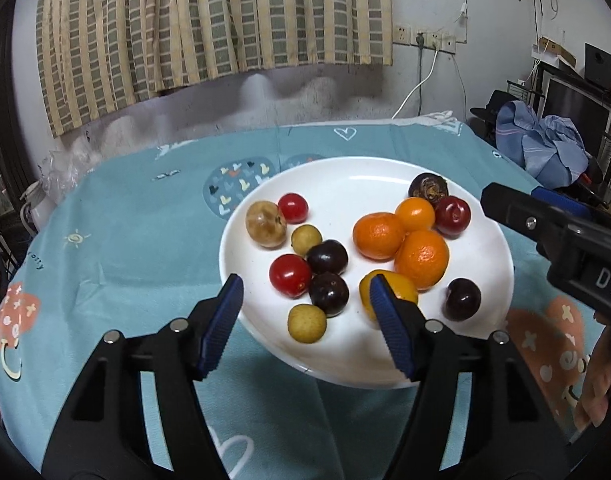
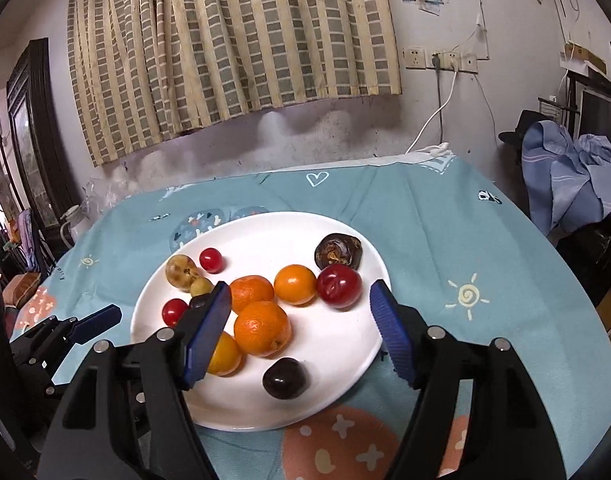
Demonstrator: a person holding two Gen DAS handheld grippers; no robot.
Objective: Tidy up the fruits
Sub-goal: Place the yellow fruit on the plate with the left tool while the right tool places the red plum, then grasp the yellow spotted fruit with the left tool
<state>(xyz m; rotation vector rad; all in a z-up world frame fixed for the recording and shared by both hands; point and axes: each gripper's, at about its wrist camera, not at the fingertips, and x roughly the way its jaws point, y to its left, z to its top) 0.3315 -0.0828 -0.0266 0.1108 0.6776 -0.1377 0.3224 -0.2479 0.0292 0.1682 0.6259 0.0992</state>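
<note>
Above the white plate point(image 1: 493, 256), both hand-held grippers hang released: left hand-held gripper point(image 1: 305, 300), right hand-held gripper point(image 2: 301, 308). Oranges point(image 2: 261, 328) cluster together, seemingly sorted by kind.

Glossy white plate point(image 1: 489, 248), glazed like ceramic, sits on a matt teal cloth tablecloth point(image 1: 145, 248), softly creased. The oranges point(image 1: 421, 258) show dimpled, slightly shiny peel; the cherry tomatoes point(image 1: 290, 275) gleam smooth. Dark plums point(image 1: 327, 257) look polished. On the left gripper point(image 1: 305, 320), ribbed blue rubbery pads point(image 1: 219, 332) on matt black plastic arms, with small bright metal rivets
</note>
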